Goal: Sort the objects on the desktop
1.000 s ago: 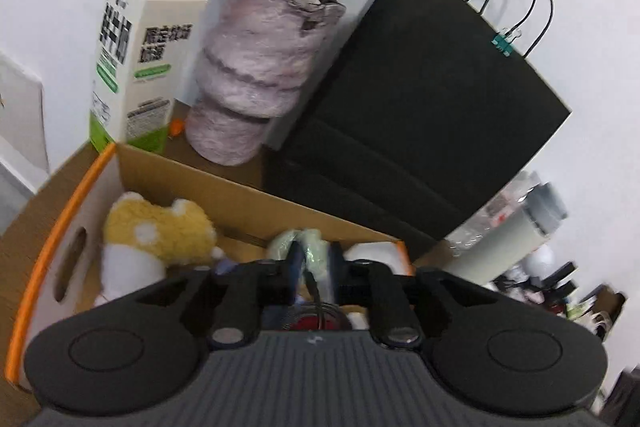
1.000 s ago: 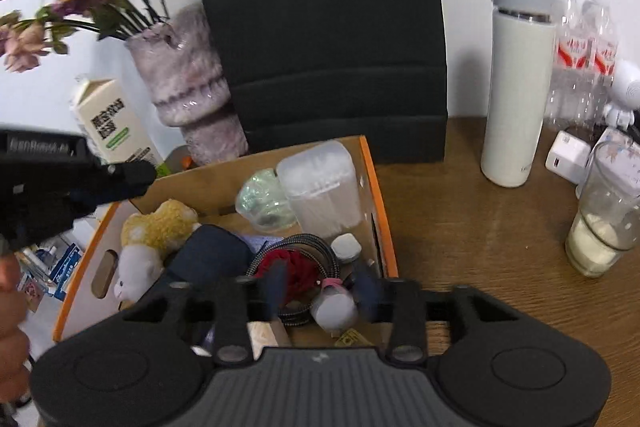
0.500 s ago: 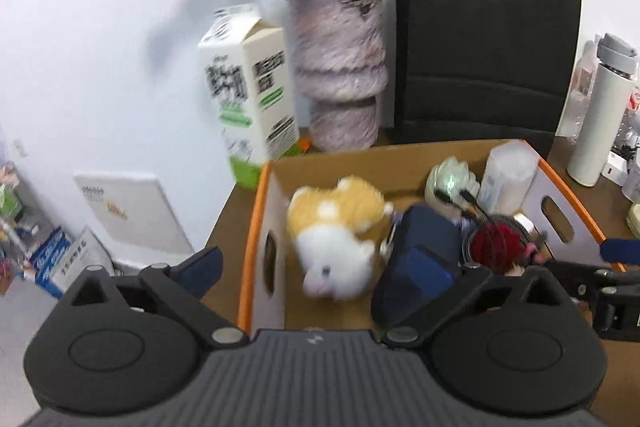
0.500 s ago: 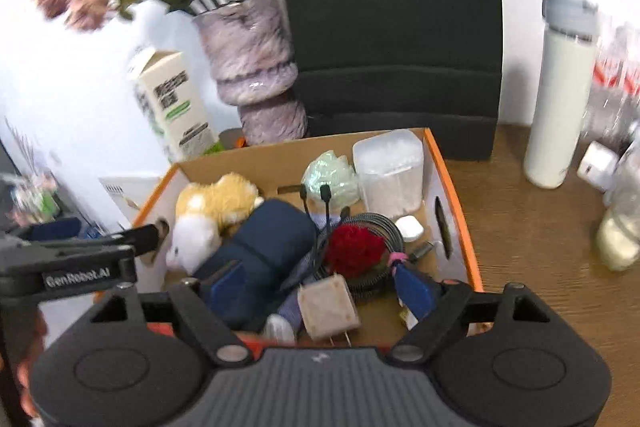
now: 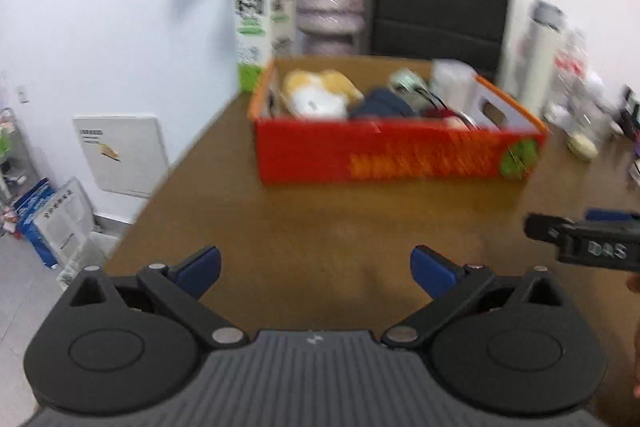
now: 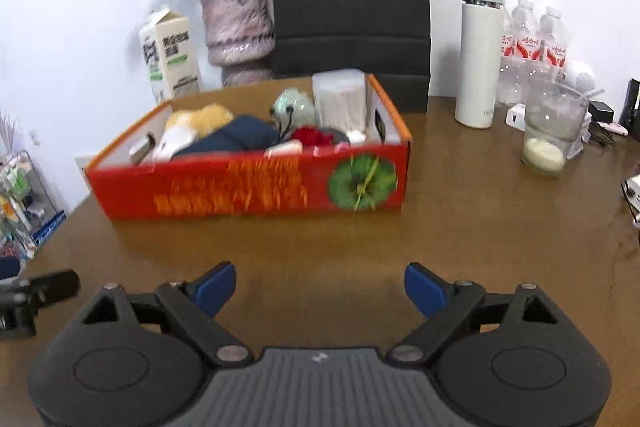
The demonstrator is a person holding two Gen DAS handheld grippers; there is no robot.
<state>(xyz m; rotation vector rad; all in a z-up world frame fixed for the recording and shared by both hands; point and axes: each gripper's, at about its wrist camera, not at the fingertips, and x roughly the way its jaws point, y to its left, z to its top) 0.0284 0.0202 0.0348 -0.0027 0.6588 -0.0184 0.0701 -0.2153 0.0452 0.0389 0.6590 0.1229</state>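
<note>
A red and orange cardboard box [image 6: 248, 187] stands on the brown table [image 6: 460, 239]; it also shows in the left wrist view [image 5: 384, 159]. It holds a yellow plush toy [image 6: 200, 117], a dark blue pouch [image 6: 236, 139], a red item [image 6: 310, 135], a clear plastic tub [image 6: 340, 97] and cables. My left gripper [image 5: 315, 269] is open and empty, well in front of the box. My right gripper [image 6: 319, 285] is open and empty, also in front of the box. The right gripper's tip [image 5: 580, 239] shows at the left view's right edge.
Behind the box stand a milk carton [image 6: 170, 53], a vase with dried flowers [image 6: 238, 27] and a black paper bag [image 6: 350, 7]. To the right are a white flask [image 6: 480, 55], water bottles [image 6: 534, 43], a glass jar [image 6: 550, 131] and chargers. The table's left edge [image 5: 176, 167] drops to floor clutter.
Both grippers have pulled back and away from over the box to low above the table in front of it. Both have gone from nearly shut to wide open.
</note>
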